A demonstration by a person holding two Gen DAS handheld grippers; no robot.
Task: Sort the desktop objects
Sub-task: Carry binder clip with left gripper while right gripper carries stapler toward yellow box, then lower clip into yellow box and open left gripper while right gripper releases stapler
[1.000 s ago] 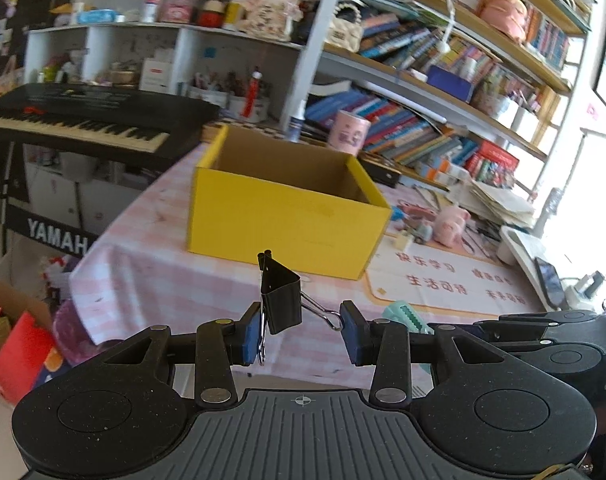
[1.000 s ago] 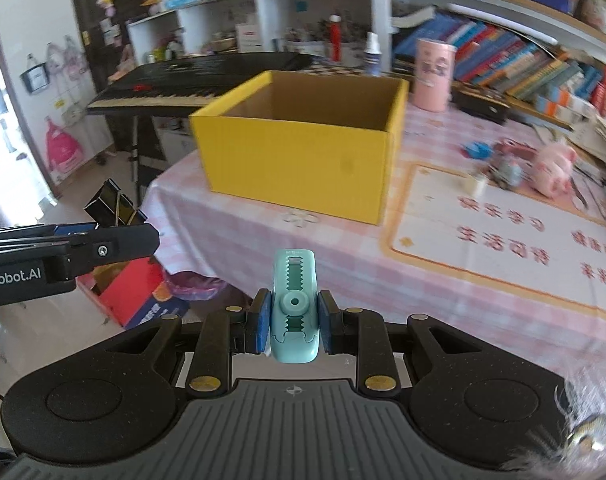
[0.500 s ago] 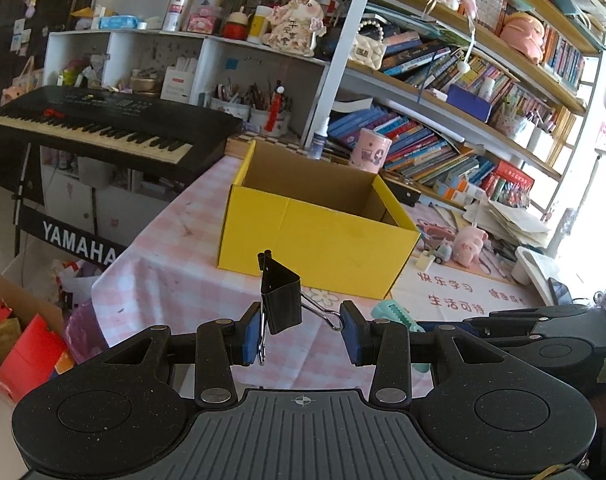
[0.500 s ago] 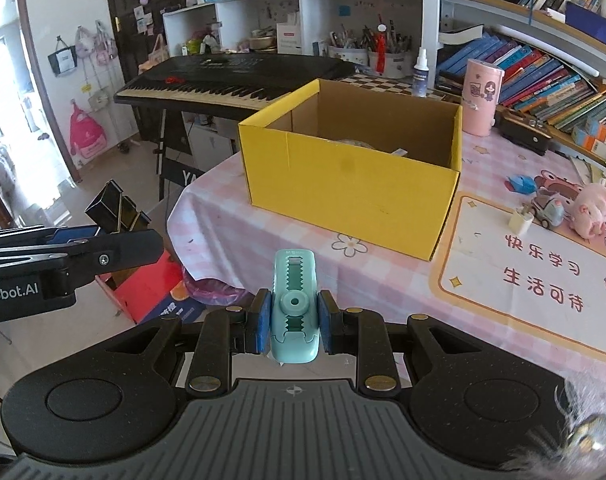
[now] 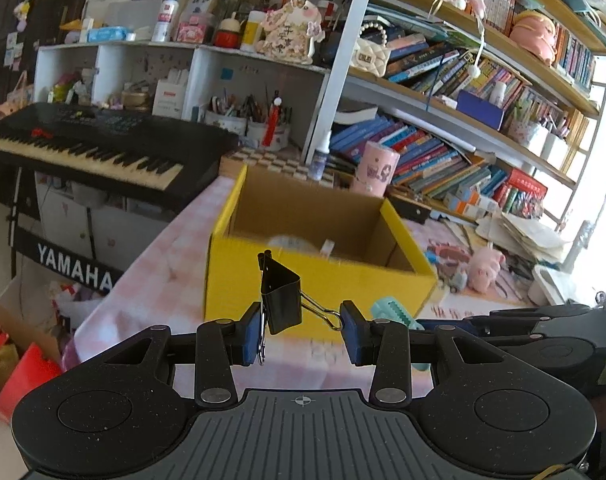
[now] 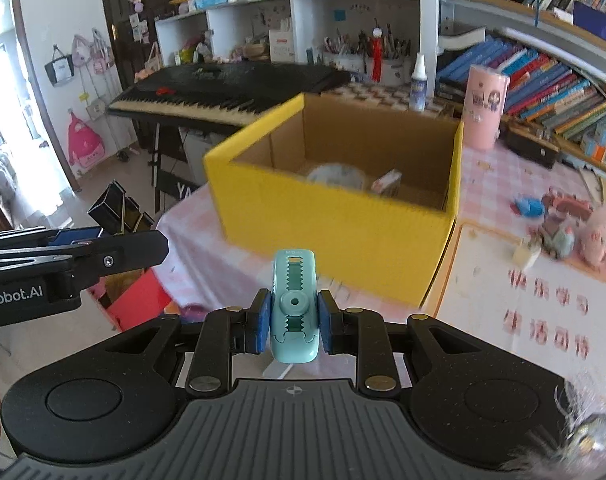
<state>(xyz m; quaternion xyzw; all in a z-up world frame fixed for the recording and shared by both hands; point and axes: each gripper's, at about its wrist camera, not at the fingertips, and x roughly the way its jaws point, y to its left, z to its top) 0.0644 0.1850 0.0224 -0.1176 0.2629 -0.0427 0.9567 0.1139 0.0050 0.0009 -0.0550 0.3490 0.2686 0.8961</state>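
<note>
The left claw (image 5: 301, 330) is gripping a black binder clip (image 5: 281, 298) by its wire handles: one handle is pressing on the left pad, the other on the right pad, and the clip's body is standing tilted above the gap. The right claw (image 6: 291, 322) is clamping a teal, toothed plastic gadget (image 6: 294, 306) between its blue pads, the gadget standing upright with its rounded end hanging below the fingers. In the left wrist view the right claw's arm is reaching in from the right, with the teal gadget's tip showing just beside the left claw's right finger. In the right wrist view the left claw is coming in from the left edge, the binder clip sticking up from it. Ahead of both claws an open yellow box (image 5: 323, 280) (image 6: 343, 232) is sitting on a table (image 5: 171, 248) (image 6: 483, 280) covered in pink checked cloth; inside the box a pale round thing and a small carton are lying, both blurred. To the right of the box a mat with red characters (image 6: 543, 312) is lying on the table, with a pink pig toy (image 6: 603, 236) and other small toys near its far edge. Behind the box a pink cup (image 6: 485, 112) and a small spray bottle (image 6: 419, 84) are standing. A black keyboard (image 5: 91, 148) is standing to the left of the table, and bookshelves (image 5: 463, 80) are filling the wall behind.
</note>
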